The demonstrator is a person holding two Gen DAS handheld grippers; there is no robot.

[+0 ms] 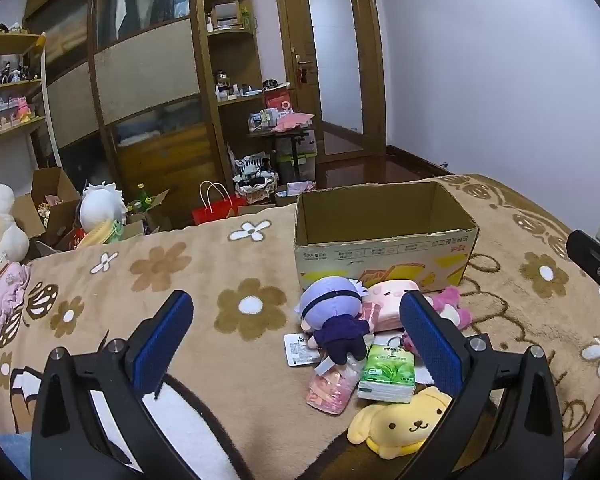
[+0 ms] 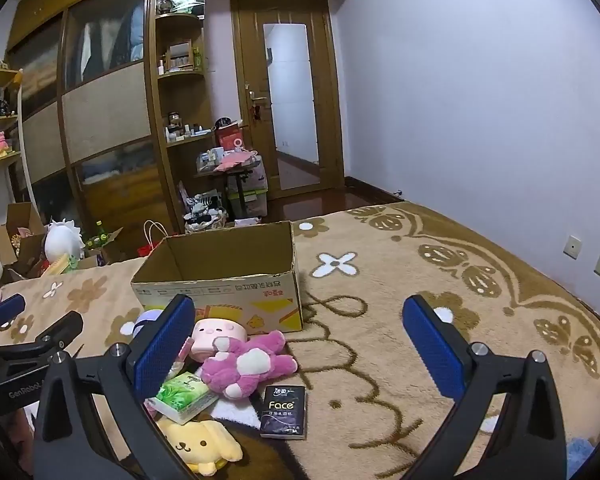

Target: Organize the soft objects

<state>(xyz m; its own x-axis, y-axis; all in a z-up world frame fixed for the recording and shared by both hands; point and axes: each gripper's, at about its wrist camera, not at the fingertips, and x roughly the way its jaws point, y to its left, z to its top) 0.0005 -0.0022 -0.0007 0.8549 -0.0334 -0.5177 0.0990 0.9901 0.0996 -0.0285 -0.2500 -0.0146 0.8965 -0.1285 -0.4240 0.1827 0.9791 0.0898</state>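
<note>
You are holding the left gripper [image 1: 296,334] and the right gripper [image 2: 298,336] with jaws spread wide and empty, hovering over the flowered blanket [image 1: 160,268], and the soft things are lying heaped just in front of the open cardboard box [image 1: 384,236]. Going left to right: the purple-haired doll [image 1: 334,312] is looking light and squashy, so you are best pinching its round head or torso; the pink plush block [image 1: 388,304] and magenta plush [image 2: 246,364] should compress easily at the body; the yellow dog plush [image 1: 400,426] likewise. The green tissue pack [image 1: 388,372] is sitting in slick wrap, so grip its flat sides. The dark pack [image 2: 285,412] is reading "Face"; the box print is unreadable upside down.
</note>
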